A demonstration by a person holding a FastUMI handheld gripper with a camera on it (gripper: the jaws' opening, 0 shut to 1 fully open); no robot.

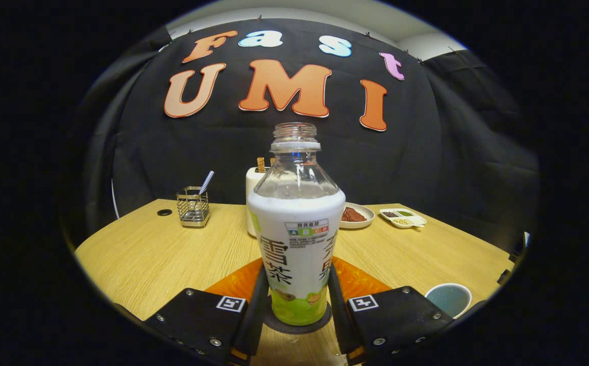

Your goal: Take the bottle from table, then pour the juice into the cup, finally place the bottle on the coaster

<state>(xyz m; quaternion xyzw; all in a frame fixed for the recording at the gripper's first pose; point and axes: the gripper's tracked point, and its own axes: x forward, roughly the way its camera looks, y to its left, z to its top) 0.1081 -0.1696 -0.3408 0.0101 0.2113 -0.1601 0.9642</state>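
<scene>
Item one: my jaws [297,305]. They stand narrowly apart, one finger [257,300] on each side of the bottle's lower body. Both fingers lie against the label, so I have hold of the bottle.

Item two: bottle [297,239]. Upright, uncapped, clear at the neck and shoulder, wrapped below in a white sleeve that turns green near the base. It stands between my fingers on a dark round coaster [298,325]. An orange mat [360,282] spreads on the desk behind the coaster, showing on both sides of the bottle.

Item three: cup [448,299]. Pale blue inside, white rim, sitting on the desk to my right, just beyond my right finger housing and apart from the bottle. I cannot tell what is in it.

Item four: desk [147,254]. Light wood grain.

Item five: far side of the desk. A wire holder [193,206] with a striped straw in it stands to the left. A white container [252,198] is partly hidden behind the bottle. A plate [357,215] with something reddish brown lies to the right, and beside it a small divided dish [403,218].
</scene>
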